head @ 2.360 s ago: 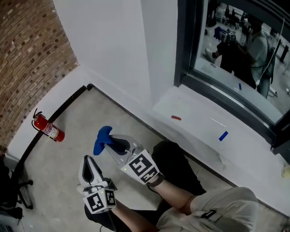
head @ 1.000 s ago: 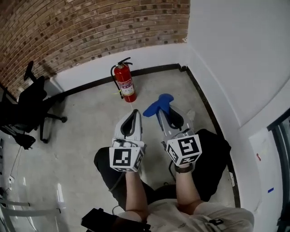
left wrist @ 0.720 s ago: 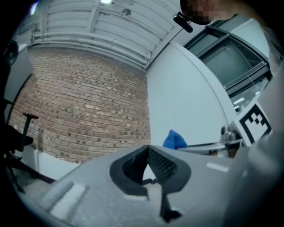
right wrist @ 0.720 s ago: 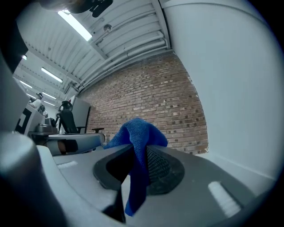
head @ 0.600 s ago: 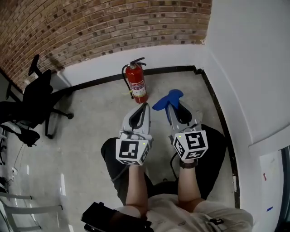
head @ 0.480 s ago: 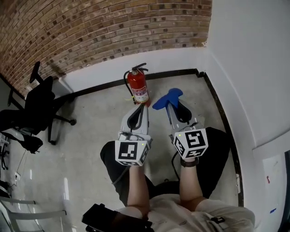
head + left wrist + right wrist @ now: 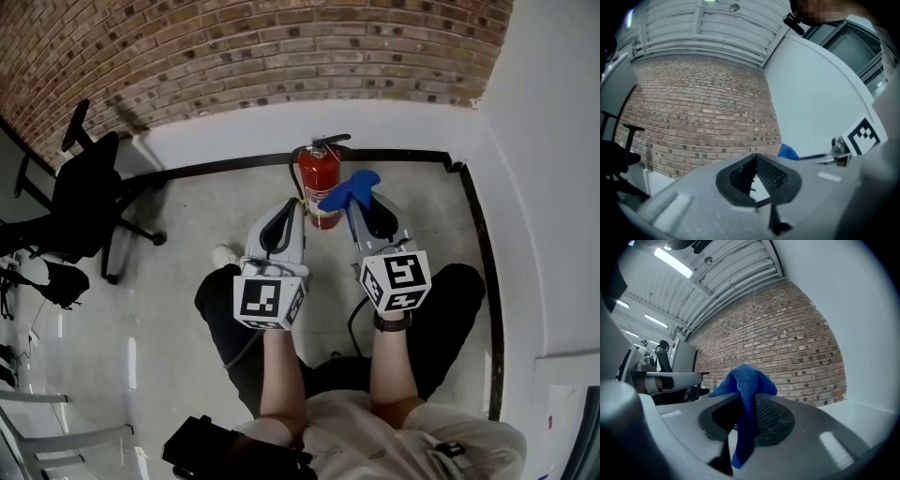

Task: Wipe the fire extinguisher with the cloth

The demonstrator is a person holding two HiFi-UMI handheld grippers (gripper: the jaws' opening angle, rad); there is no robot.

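While we look down on the fire extinguisher point(image 7: 314, 187), right gripper point(image 7: 357, 200) pinching our blue cloth point(image 7: 347, 190) near its red body, left gripper point(image 7: 297, 206) pressed together, empty, just beside.

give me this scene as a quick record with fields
setting: floor by a brick wall, office chair at left
fire extinguisher: red, upright near the wall base
cloth: blue, pinched in the right gripper
left gripper: jaws together, nothing between them
cloth to extinguisher: overlaps its right side in the head view; contact cannot be told
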